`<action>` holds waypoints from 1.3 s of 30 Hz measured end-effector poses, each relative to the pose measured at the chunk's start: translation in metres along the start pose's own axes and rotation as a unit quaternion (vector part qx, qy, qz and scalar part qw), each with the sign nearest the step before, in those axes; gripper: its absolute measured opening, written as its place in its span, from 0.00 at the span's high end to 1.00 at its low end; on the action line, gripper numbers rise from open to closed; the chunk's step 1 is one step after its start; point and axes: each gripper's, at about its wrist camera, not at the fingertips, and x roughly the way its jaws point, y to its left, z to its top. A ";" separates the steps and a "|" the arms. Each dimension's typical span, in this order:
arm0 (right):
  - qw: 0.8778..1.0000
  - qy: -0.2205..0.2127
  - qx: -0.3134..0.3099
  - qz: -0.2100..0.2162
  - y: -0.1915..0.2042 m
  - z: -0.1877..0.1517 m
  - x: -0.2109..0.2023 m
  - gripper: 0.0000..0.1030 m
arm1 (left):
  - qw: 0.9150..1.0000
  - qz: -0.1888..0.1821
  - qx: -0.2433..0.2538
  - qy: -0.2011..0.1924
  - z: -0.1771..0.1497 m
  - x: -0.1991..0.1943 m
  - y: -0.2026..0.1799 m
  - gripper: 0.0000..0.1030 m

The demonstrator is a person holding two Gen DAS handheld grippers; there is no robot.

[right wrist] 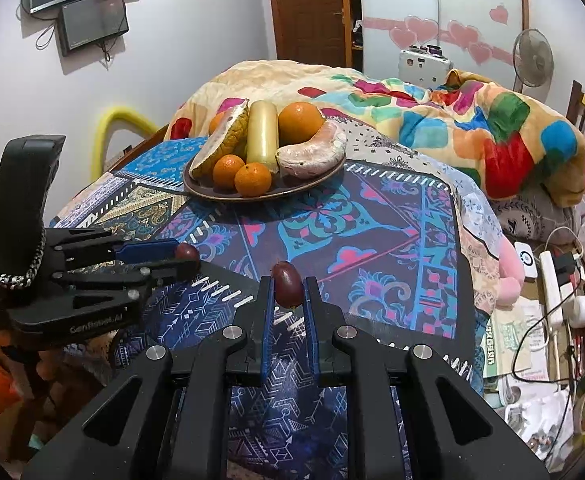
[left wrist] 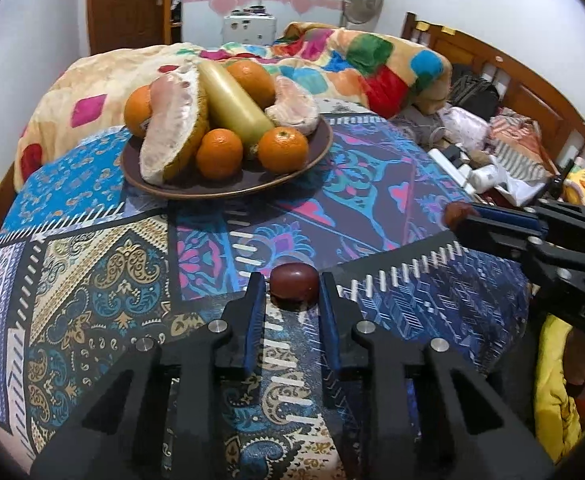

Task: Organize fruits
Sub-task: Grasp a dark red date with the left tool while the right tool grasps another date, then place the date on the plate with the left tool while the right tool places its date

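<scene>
Each gripper has a small dark red fruit between its fingers. My left gripper (left wrist: 293,286) is closed on one red fruit (left wrist: 294,283), held low over the patterned cloth; it also shows in the right wrist view (right wrist: 184,258) with its fruit (right wrist: 187,252). My right gripper (right wrist: 288,288) is shut on the other red fruit (right wrist: 288,284), also seen in the left wrist view (left wrist: 458,214). A brown plate (left wrist: 320,142) ahead holds oranges (left wrist: 219,153), pomelo pieces (left wrist: 172,128) and a long yellow fruit (left wrist: 234,102).
A patterned cloth (left wrist: 104,272) covers the bed surface. A colourful blanket (right wrist: 472,120) lies behind the plate. Cables, a power strip (right wrist: 552,280) and clutter lie at the right. A wooden headboard (left wrist: 532,88) stands at the far right.
</scene>
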 end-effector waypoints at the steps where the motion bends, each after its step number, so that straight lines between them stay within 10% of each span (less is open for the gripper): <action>1: 1.000 0.001 0.000 0.000 0.000 0.000 0.002 0.88 | 1.000 0.001 -0.003 -0.002 0.000 -0.001 0.001 0.74; 39: 1.000 0.007 0.014 0.004 -0.002 0.069 0.087 0.87 | 0.998 0.048 -0.011 -0.049 0.054 0.009 0.053 0.74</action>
